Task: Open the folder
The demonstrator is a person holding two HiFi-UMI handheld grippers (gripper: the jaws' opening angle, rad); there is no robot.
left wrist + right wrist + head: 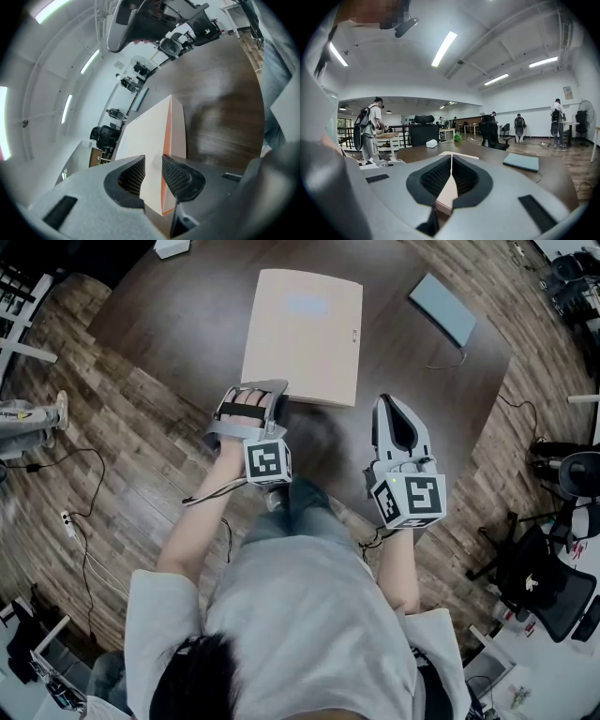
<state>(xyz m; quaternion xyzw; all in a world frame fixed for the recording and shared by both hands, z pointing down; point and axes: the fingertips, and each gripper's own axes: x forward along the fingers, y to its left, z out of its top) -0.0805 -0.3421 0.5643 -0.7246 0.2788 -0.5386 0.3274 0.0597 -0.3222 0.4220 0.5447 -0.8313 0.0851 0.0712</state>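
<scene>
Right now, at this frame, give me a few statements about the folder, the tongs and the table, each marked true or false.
1. The folder lies shut on the table. True.
2. The left gripper has its tongs apart, with a corner of the folder between them. True.
3. The right gripper holds the grey-blue pad. False: the pad lies by itself at the table's far right, and those tongs meet at their tips.
4. The folder is black. False: it is pale tan.
</scene>
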